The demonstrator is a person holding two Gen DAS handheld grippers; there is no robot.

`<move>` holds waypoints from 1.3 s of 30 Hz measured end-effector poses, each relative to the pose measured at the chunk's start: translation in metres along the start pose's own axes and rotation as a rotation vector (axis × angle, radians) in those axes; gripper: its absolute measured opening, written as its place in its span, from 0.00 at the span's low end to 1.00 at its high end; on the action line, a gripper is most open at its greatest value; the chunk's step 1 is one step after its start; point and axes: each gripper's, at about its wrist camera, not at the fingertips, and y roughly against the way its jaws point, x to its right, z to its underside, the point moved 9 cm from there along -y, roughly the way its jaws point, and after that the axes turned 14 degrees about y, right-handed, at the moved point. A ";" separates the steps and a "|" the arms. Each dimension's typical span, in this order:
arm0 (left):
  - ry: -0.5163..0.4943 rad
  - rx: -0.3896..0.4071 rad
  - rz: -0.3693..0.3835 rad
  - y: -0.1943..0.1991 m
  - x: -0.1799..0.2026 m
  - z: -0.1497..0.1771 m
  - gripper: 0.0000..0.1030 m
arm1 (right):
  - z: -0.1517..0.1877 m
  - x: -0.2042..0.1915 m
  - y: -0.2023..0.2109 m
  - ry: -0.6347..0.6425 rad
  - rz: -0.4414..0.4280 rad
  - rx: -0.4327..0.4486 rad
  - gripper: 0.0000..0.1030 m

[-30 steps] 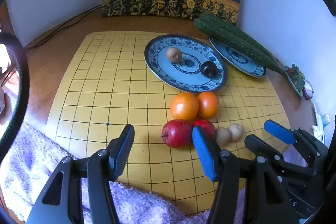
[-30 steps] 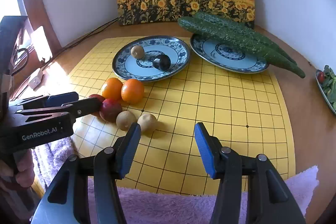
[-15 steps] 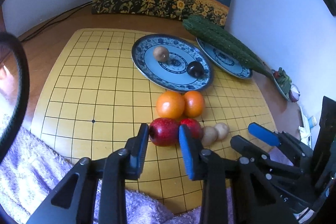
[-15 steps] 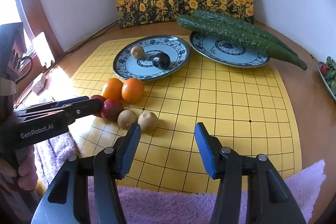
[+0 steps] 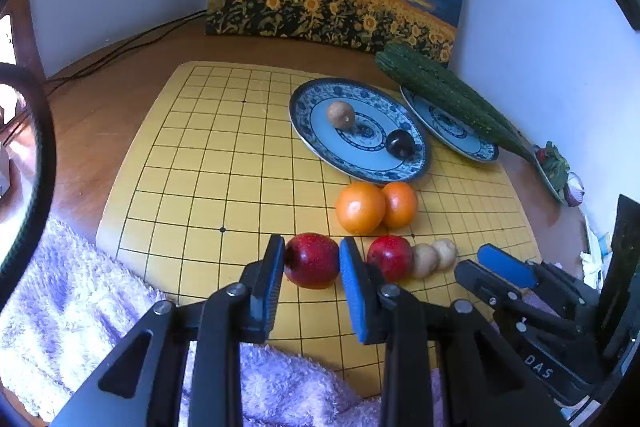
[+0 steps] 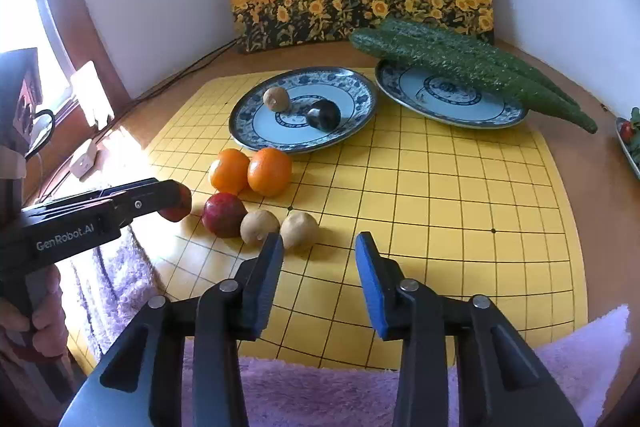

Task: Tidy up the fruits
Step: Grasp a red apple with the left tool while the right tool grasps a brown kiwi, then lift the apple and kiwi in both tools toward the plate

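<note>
Left wrist view: the left gripper had just closed its jaws on the round red apple nearest it. The blue-patterned porcelain plate lay beyond that apple. The right gripper had just narrowed its jaws, empty, just short of the small tan round fruit.

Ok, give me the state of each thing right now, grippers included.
left gripper: just closed, shut on a red apple
right gripper: jaws just narrowing, nothing between them
second apple: loose on the board
near plate: holds two small fruits
far plate: under the cucumbers
</note>
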 end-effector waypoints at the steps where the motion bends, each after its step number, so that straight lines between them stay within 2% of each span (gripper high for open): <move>1: 0.001 -0.003 0.002 0.000 -0.001 0.001 0.29 | 0.000 -0.001 -0.001 0.000 -0.002 0.000 0.34; 8: 0.009 0.004 0.006 0.001 -0.002 0.001 0.28 | -0.001 0.000 -0.005 -0.014 -0.004 -0.007 0.31; 21: 0.013 0.003 0.008 0.002 -0.003 -0.002 0.28 | -0.001 -0.006 -0.017 -0.050 -0.065 -0.006 0.30; 23: 0.012 0.004 0.006 0.002 -0.003 -0.004 0.27 | -0.002 -0.008 -0.019 -0.042 -0.071 -0.008 0.25; 27: 0.011 0.012 0.005 0.003 -0.002 -0.006 0.27 | -0.001 -0.009 -0.020 -0.037 -0.085 -0.010 0.24; 39: -0.001 0.029 0.016 0.008 0.004 -0.010 0.27 | -0.001 -0.005 -0.017 -0.041 -0.074 -0.002 0.11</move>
